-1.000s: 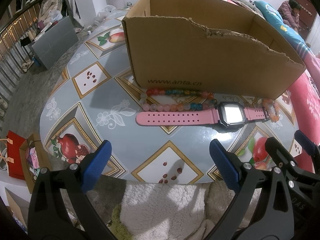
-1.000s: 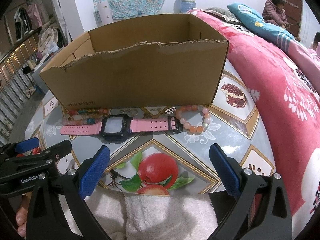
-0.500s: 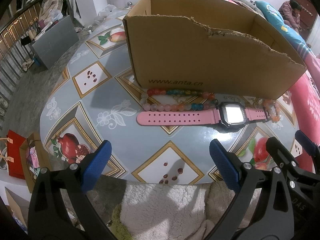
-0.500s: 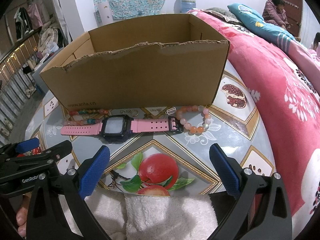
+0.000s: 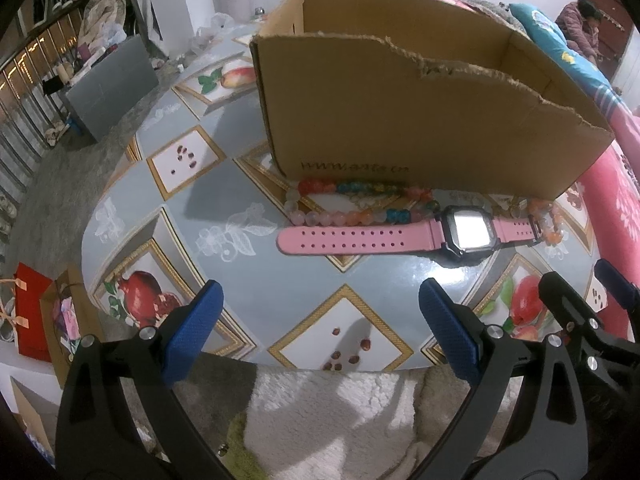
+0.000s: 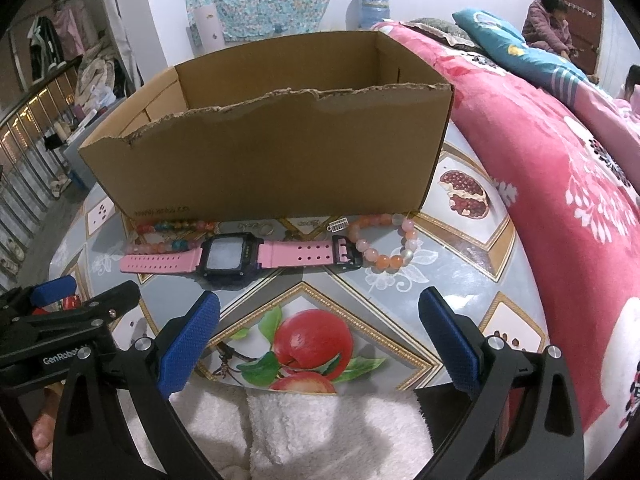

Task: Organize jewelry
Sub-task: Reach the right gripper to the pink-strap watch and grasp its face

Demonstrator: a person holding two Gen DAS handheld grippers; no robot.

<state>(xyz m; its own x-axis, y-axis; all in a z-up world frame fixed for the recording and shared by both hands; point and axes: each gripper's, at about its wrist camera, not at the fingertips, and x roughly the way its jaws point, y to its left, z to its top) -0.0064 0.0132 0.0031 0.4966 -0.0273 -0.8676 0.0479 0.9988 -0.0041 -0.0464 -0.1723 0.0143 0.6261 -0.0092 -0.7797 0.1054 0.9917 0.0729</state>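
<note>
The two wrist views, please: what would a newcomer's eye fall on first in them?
First the big cardboard box, open-topped with a torn front edge, standing mid-table. Right in front of it lies the pink watch, strap flat, with a multicoloured bead strand at its long-strap end and an orange bead bracelet at its buckle end. Both the left gripper and right gripper hover open at the table's near edge.

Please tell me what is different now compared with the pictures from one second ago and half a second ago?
Nothing visibly changed. Both tongs, left and right, hover open and empty at the near table edge. The pink watch, the long multicolored bead strand and the orange bead bracelet lie in front of the cardboard box as before.
</note>
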